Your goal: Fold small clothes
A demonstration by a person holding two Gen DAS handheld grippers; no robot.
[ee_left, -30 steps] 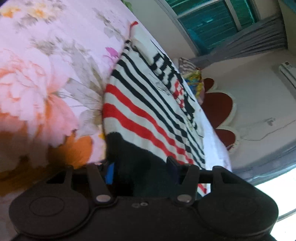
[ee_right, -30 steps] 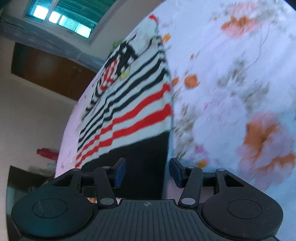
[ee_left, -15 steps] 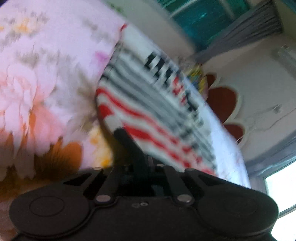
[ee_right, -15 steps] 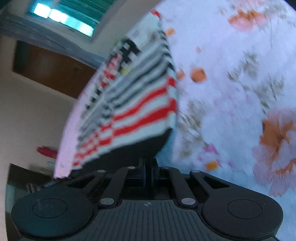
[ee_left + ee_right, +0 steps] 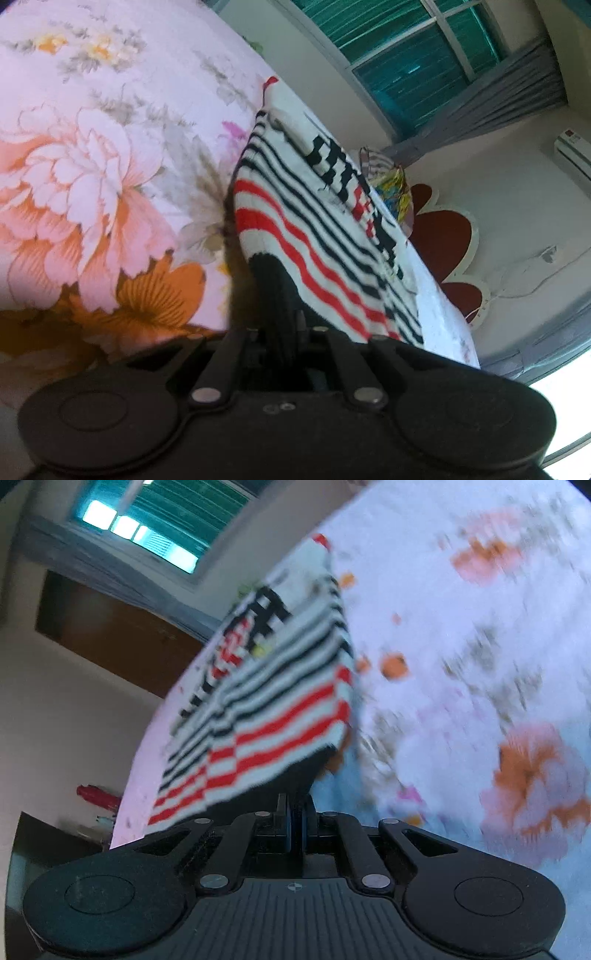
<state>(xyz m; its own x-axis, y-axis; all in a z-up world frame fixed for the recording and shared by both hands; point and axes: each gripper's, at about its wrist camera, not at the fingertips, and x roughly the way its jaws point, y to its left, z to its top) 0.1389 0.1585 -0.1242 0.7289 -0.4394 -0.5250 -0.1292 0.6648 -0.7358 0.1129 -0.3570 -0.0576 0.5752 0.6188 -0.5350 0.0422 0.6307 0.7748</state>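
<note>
A small knitted sweater (image 5: 317,221) with white, black and red stripes and a black hem lies on a floral bedsheet (image 5: 92,166). My left gripper (image 5: 286,325) is shut on the black hem at the sweater's near left corner and holds it raised off the sheet. In the right wrist view the same sweater (image 5: 280,709) shows, and my right gripper (image 5: 295,812) is shut on the black hem at the near right corner, also lifted. The far end of the sweater still rests on the bed.
The bed's floral sheet (image 5: 480,664) spreads wide beside the sweater. A colourful bag (image 5: 391,184) sits past the sweater's far end. A window (image 5: 406,55), a red headboard (image 5: 443,236) and a brown door (image 5: 110,635) ring the bed.
Both grippers were open around the black hem a second ago. They have closed on it and lifted the near edge off the sheet.
</note>
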